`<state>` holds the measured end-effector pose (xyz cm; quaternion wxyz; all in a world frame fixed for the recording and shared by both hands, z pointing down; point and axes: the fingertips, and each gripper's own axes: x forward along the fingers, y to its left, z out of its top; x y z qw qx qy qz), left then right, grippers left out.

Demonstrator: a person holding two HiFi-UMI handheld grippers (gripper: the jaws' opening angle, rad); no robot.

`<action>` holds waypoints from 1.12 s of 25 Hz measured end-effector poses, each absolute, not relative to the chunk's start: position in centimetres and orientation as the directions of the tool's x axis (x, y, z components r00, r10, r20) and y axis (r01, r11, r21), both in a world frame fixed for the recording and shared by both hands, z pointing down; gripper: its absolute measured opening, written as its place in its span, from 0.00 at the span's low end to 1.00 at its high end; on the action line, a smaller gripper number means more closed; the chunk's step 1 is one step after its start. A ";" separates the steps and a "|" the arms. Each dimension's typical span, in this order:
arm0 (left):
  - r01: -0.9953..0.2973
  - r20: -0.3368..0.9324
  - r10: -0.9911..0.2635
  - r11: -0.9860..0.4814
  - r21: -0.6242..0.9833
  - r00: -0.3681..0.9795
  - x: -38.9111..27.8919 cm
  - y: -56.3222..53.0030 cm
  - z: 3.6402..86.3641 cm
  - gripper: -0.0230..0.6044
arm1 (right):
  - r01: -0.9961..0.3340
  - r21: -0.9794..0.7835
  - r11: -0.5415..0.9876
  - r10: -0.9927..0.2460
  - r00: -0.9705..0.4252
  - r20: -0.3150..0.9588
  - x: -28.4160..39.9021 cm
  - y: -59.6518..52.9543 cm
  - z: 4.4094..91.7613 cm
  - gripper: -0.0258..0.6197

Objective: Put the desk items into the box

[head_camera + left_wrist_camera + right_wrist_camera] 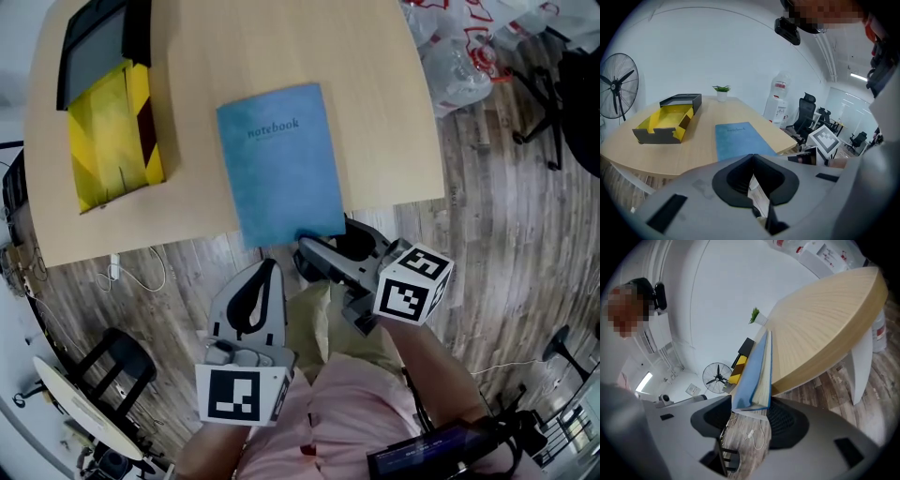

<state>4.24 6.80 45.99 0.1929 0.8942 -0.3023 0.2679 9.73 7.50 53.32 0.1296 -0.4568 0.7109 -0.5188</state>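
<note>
The right tongs (317, 247) clamp the near edge of the notebook (281, 169), which juts past the rim of the worktop (384, 122), probably so that one jaw can get beneath it. The rest lies flat, well apart from the open box (111, 141) at far left. The left tongs (269, 279) hang closed and empty, clear of the work.

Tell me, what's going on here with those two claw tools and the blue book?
A person is tidying a desk using a hand-held gripper in each hand. The right gripper is clamped on the near edge of the blue notebook, which lies on the table with that end sticking out past the rim. The left gripper is shut and empty, held low below the table. The open yellow box sits on the table to the notebook's left.
</note>
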 end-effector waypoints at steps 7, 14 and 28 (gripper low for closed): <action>-0.656 0.576 -0.464 -0.735 0.174 0.673 2.7 6.8 44.6 0.05 | -0.545 -0.838 -0.010 -0.793 -0.507 0.339 10.0 7.4 52.8 0.22; -0.673 0.523 -0.514 -0.720 0.169 0.680 1.1 6.4 42.3 0.05 | -0.550 -0.830 -0.091 -0.801 -0.455 0.389 9.9 6.8 51.5 0.12; -0.740 0.359 -0.671 -0.667 0.090 0.648 -3.8 5.1 33.7 0.05 | -0.618 -0.785 0.044 -0.873 -0.406 0.271 8.9 5.0 40.5 0.11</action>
